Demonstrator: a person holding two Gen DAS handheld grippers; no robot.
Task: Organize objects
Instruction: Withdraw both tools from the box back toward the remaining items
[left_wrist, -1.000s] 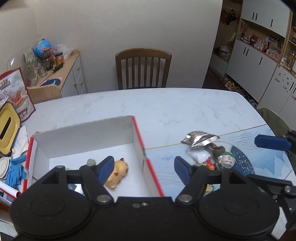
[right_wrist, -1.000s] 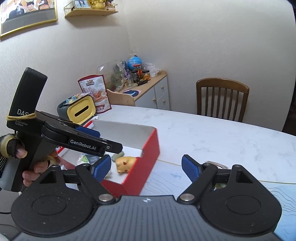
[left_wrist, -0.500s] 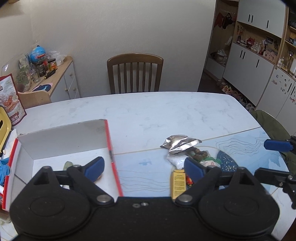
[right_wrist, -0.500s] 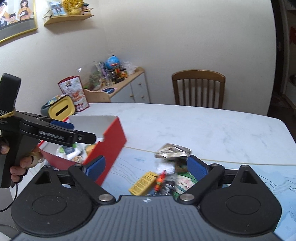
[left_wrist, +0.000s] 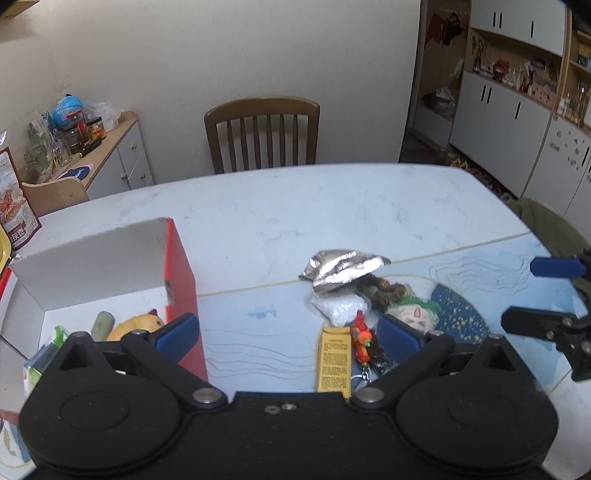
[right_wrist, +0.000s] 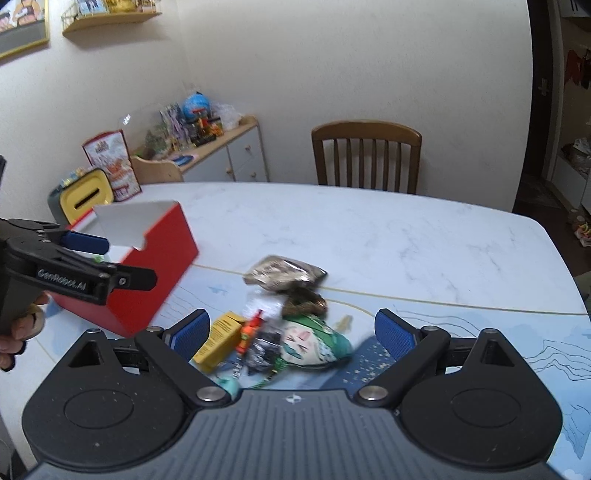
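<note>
Nearest the right wrist camera, the right gripper (right_wrist: 291, 334) hangs with its blue pads spread wide and nothing between them, above a heap of small things on the pale blue mat (right_wrist: 480, 343). Under it lie a green-haired doll (right_wrist: 314, 341), a dark keychain (right_wrist: 264, 347) with an orange figure (right_wrist: 251, 328), and a yellow box (right_wrist: 219, 338) at the heap's left edge. Just beyond them sit a brown bracelet (right_wrist: 304, 301), a clear bag (right_wrist: 264, 306) and a crumpled foil packet (right_wrist: 286, 275), which straddles the mat's far edge.

The left gripper (left_wrist: 288, 330) is likewise spread, holding nothing; its left pad is in front of the red box wall and its right pad near the doll (left_wrist: 413, 314). From its camera the yellow box (left_wrist: 334, 356) lies lengthwise just ahead, touching the keychain (left_wrist: 369, 354), with the foil packet (left_wrist: 341, 267) farther on. A hand (right_wrist: 22, 332) grips its handle at the left edge of the right view.

To the left of the heap, well apart from it, stands the open red box (left_wrist: 181, 273) with white inner walls. Inside it lie a yellow toy (left_wrist: 135, 326), a grey-green stick (left_wrist: 101, 325) and a green-and-white packet (left_wrist: 44, 354).

The white marble table (left_wrist: 332, 206) stretches on bare beyond the mat. At its far side stands a wooden chair (left_wrist: 262, 134) against the wall, and to the left a cabinet (left_wrist: 110, 158) crowded with jars and a globe.
</note>
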